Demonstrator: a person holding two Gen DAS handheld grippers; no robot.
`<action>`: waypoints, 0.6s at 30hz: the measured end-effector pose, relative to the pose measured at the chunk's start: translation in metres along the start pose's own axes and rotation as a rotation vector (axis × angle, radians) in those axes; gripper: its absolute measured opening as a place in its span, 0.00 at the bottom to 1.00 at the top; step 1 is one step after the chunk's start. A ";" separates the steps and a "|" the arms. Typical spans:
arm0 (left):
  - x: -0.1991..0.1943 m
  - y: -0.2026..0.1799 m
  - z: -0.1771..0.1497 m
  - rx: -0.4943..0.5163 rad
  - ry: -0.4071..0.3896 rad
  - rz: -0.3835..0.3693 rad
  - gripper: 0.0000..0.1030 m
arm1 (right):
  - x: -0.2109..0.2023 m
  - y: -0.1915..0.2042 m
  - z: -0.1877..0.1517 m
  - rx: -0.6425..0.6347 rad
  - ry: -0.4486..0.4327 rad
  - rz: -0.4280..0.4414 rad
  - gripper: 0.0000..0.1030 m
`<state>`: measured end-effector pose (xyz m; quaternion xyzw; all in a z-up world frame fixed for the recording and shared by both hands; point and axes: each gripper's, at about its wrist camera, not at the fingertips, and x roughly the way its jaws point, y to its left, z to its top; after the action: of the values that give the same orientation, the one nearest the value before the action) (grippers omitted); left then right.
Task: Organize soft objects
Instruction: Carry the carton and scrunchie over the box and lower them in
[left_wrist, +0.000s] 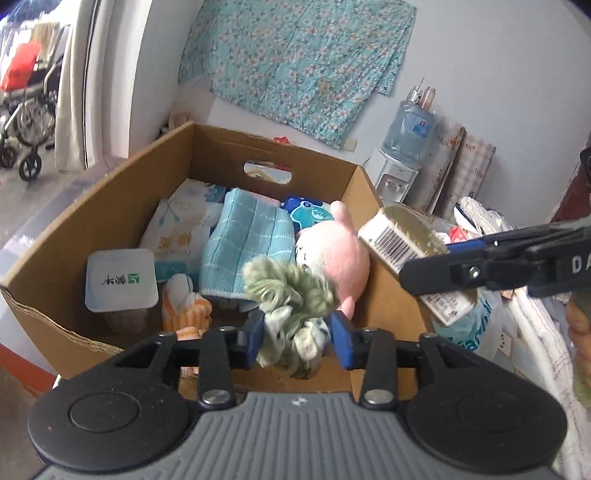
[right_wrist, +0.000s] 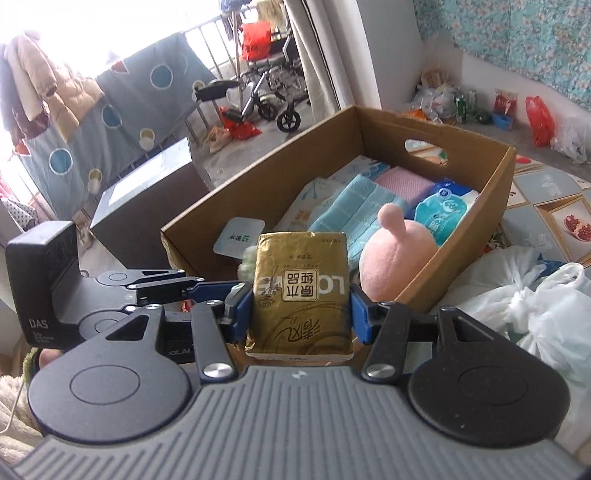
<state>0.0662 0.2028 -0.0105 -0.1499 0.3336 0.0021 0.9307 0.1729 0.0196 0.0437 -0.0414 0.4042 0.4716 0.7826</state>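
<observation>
Left gripper (left_wrist: 297, 334): blue pads stand slightly apart on either side of a crumpled green-and-white yarn-like fabric bundle (left_wrist: 291, 295); the bundle hangs between the pads over the near edge of the box, and whether the pads press on it cannot be told.

Right gripper (right_wrist: 301, 315): pads closed on the flanks of a rectangular gold foil-wrapped tissue pack (right_wrist: 301, 291), glossy, with printed characters and soft rounded corners. Pack is held above the near right corner of the box.

Open brown corrugated cardboard box (left_wrist: 92, 221), with an oval hand slot in its far wall. Contents, near to far:
- orange-and-white striped cloth (left_wrist: 186, 308), bunched, near wall
- white square plastic tub with foil lid (left_wrist: 120, 278), near left
- round pink plush toy (left_wrist: 338, 254), fuzzy, with a stubby ear, right side
- folded pale blue waffle-weave towel (left_wrist: 243, 236), centre, leaning on the plush
- white soft-pack of cotton tissues (left_wrist: 181, 225), left of the towel
- blue wet-wipe packet (left_wrist: 308, 212), glossy, far right

Beyond the box: clear water-dispenser bottle (left_wrist: 406, 129) against the wall; teal floral cloth (left_wrist: 295, 55) hanging on the wall.
</observation>
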 end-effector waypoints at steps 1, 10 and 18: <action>0.000 0.002 -0.001 -0.002 -0.005 0.004 0.41 | 0.003 0.002 0.000 -0.002 0.006 -0.004 0.50; -0.011 0.008 -0.008 -0.003 -0.072 0.068 0.45 | 0.009 -0.002 -0.001 -0.040 0.053 -0.032 0.51; -0.044 0.022 -0.006 -0.043 -0.194 0.122 0.68 | 0.029 0.013 0.006 -0.184 0.125 -0.050 0.52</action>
<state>0.0264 0.2261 0.0063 -0.1486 0.2501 0.0805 0.9534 0.1725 0.0498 0.0323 -0.1525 0.4059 0.4836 0.7604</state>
